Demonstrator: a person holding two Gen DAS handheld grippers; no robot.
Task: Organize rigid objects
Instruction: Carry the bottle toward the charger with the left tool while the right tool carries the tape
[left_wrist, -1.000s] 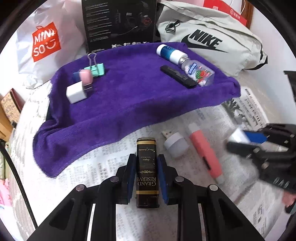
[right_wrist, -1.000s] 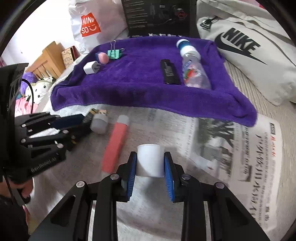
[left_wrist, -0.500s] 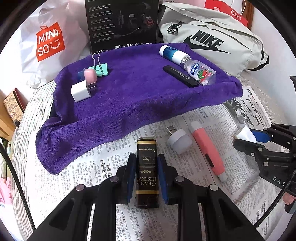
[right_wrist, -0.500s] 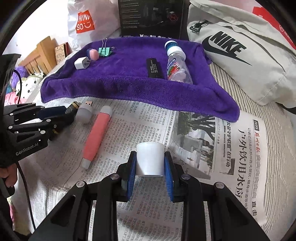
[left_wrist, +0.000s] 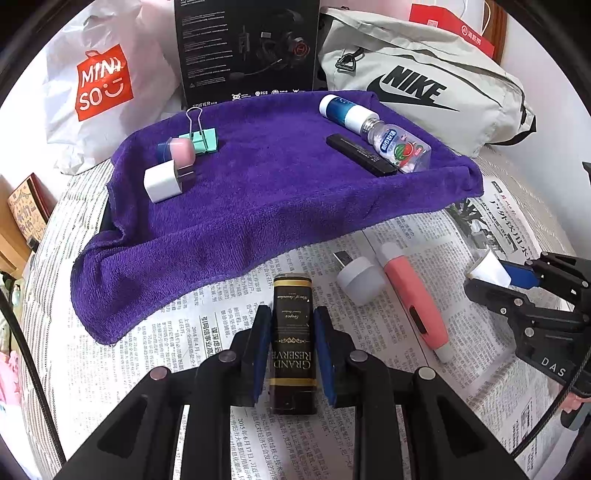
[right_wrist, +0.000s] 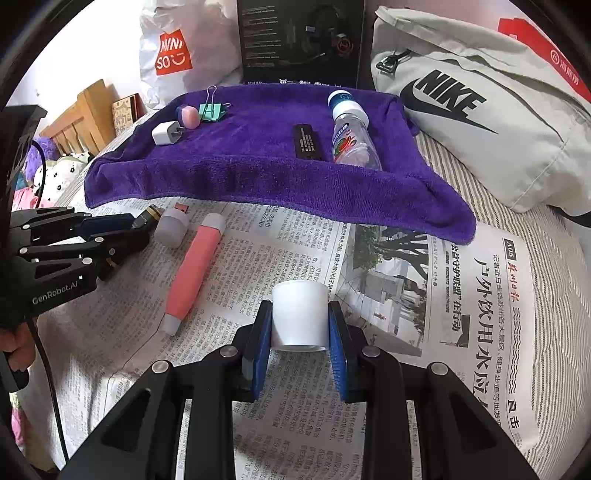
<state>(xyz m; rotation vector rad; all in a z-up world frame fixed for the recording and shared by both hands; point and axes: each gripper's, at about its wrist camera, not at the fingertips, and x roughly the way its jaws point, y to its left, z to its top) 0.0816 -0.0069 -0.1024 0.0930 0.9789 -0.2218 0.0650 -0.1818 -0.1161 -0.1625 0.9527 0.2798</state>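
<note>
Both tongs are full — left gripper (left_wrist: 291, 345) pinches the dark lighter (left_wrist: 292, 343), right gripper (right_wrist: 300, 325) the white cap (right_wrist: 300, 317) — purple towel (left_wrist: 258, 206) lies straight ahead.

Count on purple towel (left_wrist: 258, 206): five items, namely one white charger plug (left_wrist: 162, 183), one pink-capped tube (left_wrist: 177, 151), one green binder clip (left_wrist: 202, 138), one black stick (left_wrist: 360, 155), one small bottle (left_wrist: 384, 133).

Count on newspaper (right_wrist: 424, 295): one pink pen-shaped item (right_wrist: 194, 271), one white USB plug (right_wrist: 171, 227).

Held: one dark lighter (left_wrist: 293, 332), one white cap (right_wrist: 300, 317).
</note>
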